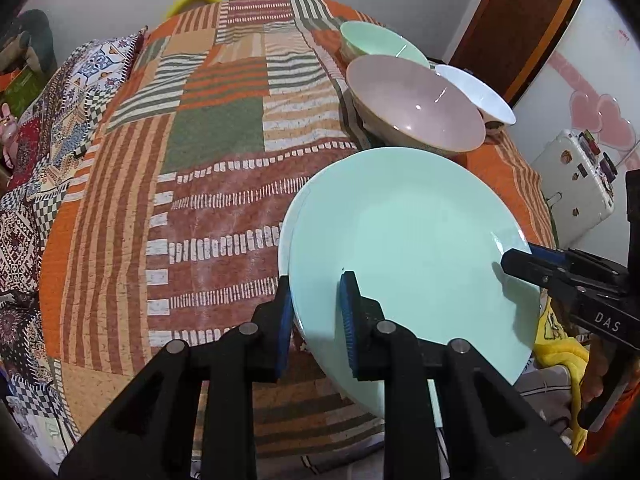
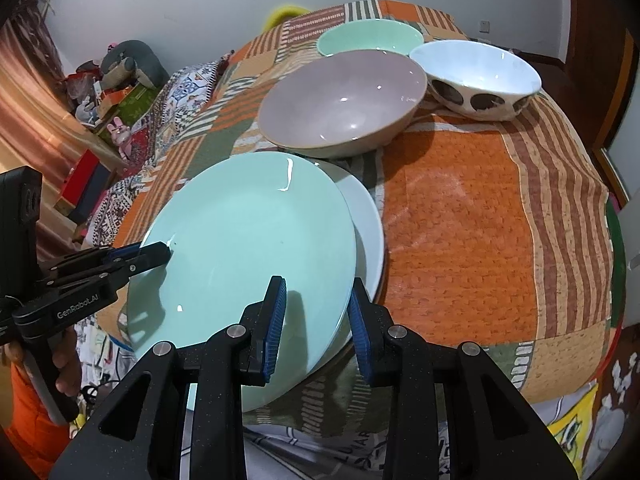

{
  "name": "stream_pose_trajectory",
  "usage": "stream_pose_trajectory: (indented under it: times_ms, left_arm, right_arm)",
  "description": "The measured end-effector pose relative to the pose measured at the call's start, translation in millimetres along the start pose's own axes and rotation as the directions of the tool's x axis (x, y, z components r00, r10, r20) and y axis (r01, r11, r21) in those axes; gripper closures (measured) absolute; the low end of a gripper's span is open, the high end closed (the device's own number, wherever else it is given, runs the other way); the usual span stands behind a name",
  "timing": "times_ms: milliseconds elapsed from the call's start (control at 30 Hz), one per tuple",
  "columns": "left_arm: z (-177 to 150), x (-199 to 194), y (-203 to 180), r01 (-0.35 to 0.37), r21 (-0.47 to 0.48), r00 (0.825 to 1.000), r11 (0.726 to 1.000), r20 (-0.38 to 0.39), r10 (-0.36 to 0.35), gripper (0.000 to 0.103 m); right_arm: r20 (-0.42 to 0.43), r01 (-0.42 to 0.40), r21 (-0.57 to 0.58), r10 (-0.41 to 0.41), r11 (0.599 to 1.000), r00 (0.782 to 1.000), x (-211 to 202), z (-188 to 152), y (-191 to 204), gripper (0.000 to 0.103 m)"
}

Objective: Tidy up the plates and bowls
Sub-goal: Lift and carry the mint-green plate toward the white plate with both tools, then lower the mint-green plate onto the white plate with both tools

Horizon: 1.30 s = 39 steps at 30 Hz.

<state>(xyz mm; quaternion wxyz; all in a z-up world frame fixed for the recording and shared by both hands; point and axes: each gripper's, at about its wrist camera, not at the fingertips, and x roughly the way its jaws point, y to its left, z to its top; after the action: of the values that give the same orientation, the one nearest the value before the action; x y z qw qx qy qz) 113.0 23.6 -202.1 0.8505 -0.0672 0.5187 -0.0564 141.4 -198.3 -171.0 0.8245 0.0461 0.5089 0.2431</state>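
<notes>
Patchwork bedspread [image 2: 460, 220]: my L tongs [image 1: 316, 316] & R tongs [image 2: 316, 320] each clamped on rim of green plate [image 2: 248, 248], tilted over white plate [image 2: 366, 224] w/ pink bowl [image 2: 340, 100], green bowl [image 2: 368, 36], white spotted bowl [image 2: 476, 76] behind.

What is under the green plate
A white plate lies under the green plate, only its rim showing; the rest is covered. Both grippers straddle the green plate's edge.

Bed was covered by patchwork quilt [image 2: 460, 216] in orange, brown, green. Plain white wall [image 2: 192, 4] behind. Dark wooden door [image 1: 516, 28] to the right, white suitcase [image 1: 576, 180] with stickers below it. Cluttered shelf [image 2: 116, 96] at left, with toys.
</notes>
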Motion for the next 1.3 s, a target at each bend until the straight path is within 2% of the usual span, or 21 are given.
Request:
stream_pose_trajectory:
  times_ms: [700,867,1133,1300]
  left_arm:
    - [4.5,7.0,8.3,-0.008,-0.002,1.000,1.000,0.001,0.008,0.080]
    - [3.9,18.4,12.1,-0.002,-0.019,0.999,1.000,-0.036,0.001,0.079]
    - [6.0,22.5,10.8,-0.009,-0.019,1.000,1.000,-0.027,0.008,0.079]
    - [7.8,24.5,4.6,-0.041,0.007,0.999,0.999,-0.023,0.041,0.077]
  right_arm:
    - [-0.024,0.018,-0.023,-0.018,1.000,1.000,3.1,1.9,2.5,0.074]
    - [-0.020,0.021,-0.025,-0.021,0.999,1.000,3.6,2.2,4.1,0.074]
    - [-0.014,0.018,-0.024,-0.018,1.000,1.000,3.5,3.9,2.5,0.075]
    - [-0.004,0.032,-0.030,-0.032,0.999,0.999,3.8,4.3,6.3,0.075]
